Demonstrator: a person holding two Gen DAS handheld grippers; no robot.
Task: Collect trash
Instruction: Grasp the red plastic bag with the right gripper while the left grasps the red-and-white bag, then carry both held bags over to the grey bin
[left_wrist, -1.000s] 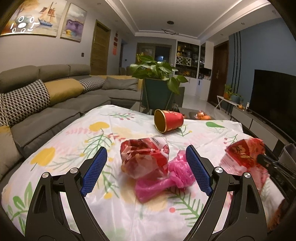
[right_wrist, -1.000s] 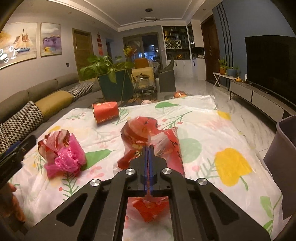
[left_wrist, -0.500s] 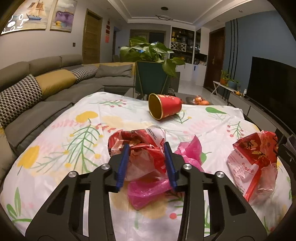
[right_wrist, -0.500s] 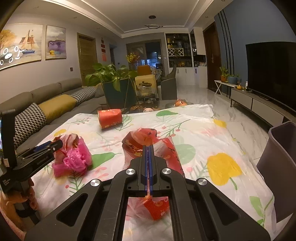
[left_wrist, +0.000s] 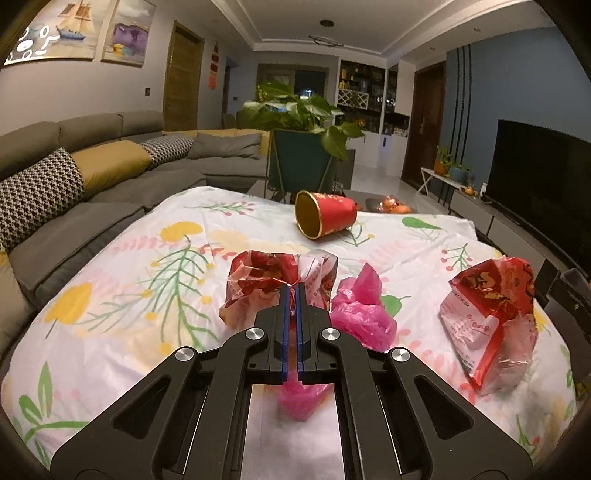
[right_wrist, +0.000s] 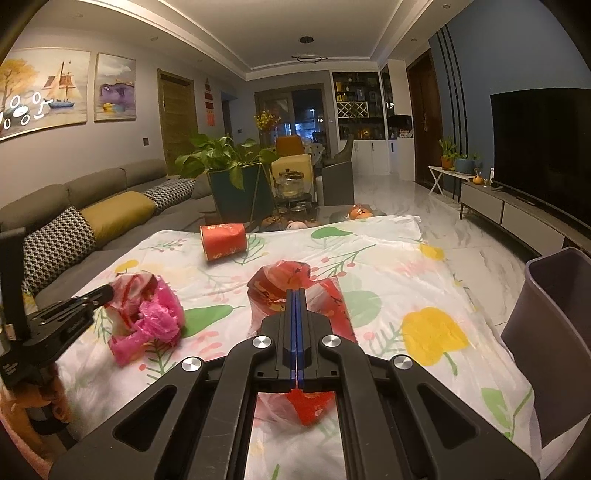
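My left gripper (left_wrist: 292, 288) is shut on a crumpled red-and-clear plastic wrapper (left_wrist: 258, 284), with a pink plastic bag (left_wrist: 360, 314) bunched against it on the right. My right gripper (right_wrist: 296, 292) is shut on a second red snack wrapper (right_wrist: 280, 277), which hangs lifted off the cloth; that wrapper (left_wrist: 487, 317) shows at the right of the left wrist view. A red paper cup (left_wrist: 325, 218) lies on its side farther back on the floral tablecloth (left_wrist: 110, 314). The right wrist view shows the left gripper (right_wrist: 107, 293) at the wrapper-and-pink-bag bundle (right_wrist: 147, 314).
A grey bin (right_wrist: 554, 332) stands off the table's right edge. Behind the table are a potted plant in a teal stand (left_wrist: 303, 162) and oranges (left_wrist: 395, 205). A grey sofa (left_wrist: 92, 177) runs along the left. A TV (right_wrist: 543, 147) on a low cabinet lines the right wall.
My left gripper went from wide open around the red wrapper to shut on it. The right gripper, still shut on its wrapper, has lifted it a little higher.
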